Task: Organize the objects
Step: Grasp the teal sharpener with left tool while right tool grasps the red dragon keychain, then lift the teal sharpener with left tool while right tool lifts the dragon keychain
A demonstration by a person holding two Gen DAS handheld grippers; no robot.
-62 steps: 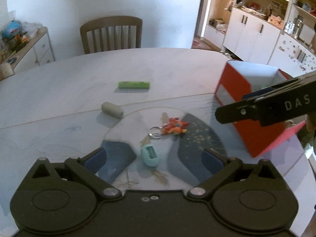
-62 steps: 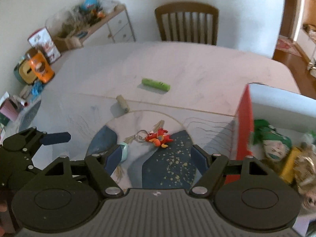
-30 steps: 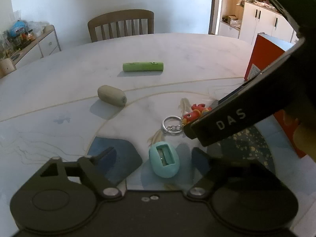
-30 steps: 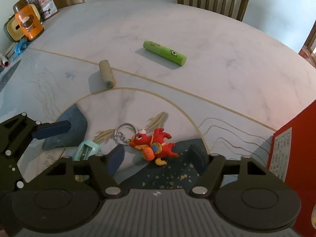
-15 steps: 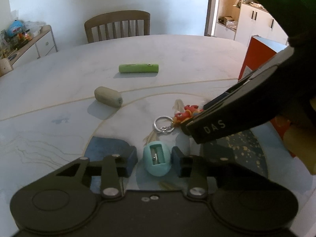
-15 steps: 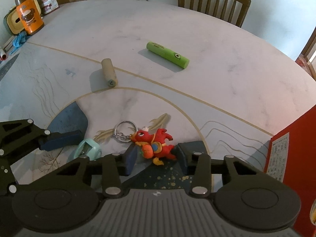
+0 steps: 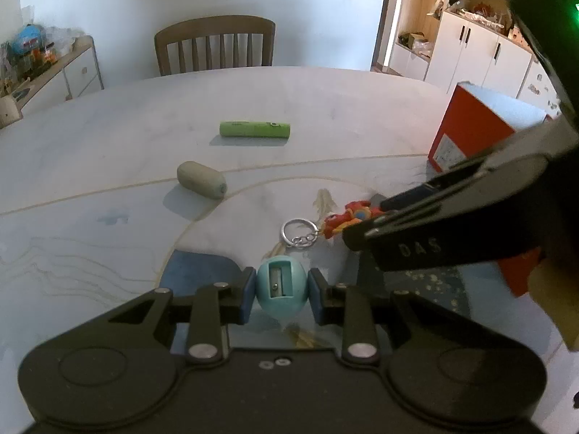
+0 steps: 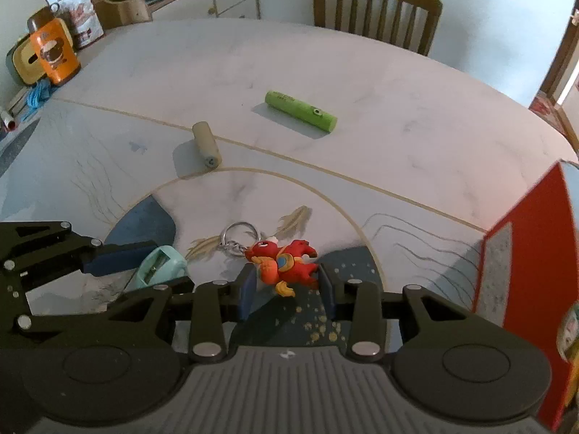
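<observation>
My left gripper (image 7: 281,291) is shut on a teal egg-shaped pencil sharpener (image 7: 282,290), its blue pads pressed on both sides. The same sharpener (image 8: 157,265) appears at the lower left of the right wrist view. My right gripper (image 8: 286,282) is shut on a red dragon keychain (image 8: 286,264), whose metal ring (image 8: 240,235) trails to the left on the table. The keychain (image 7: 349,217) also peeks out beside the right gripper's finger in the left wrist view. Farther back lie a green tube (image 8: 300,110) and a beige cylinder (image 8: 206,140).
A red open box (image 7: 474,126) stands at the right on the marble table (image 8: 325,54); its wall (image 8: 528,253) is close to my right gripper. A wooden chair (image 8: 376,11) is at the far side. An orange container (image 8: 54,54) and clutter sit on a sideboard at left.
Both grippers came down toward the table and went from open to shut, the left on the sharpener, the right on the dragon keychain. Both items now seem slightly raised.
</observation>
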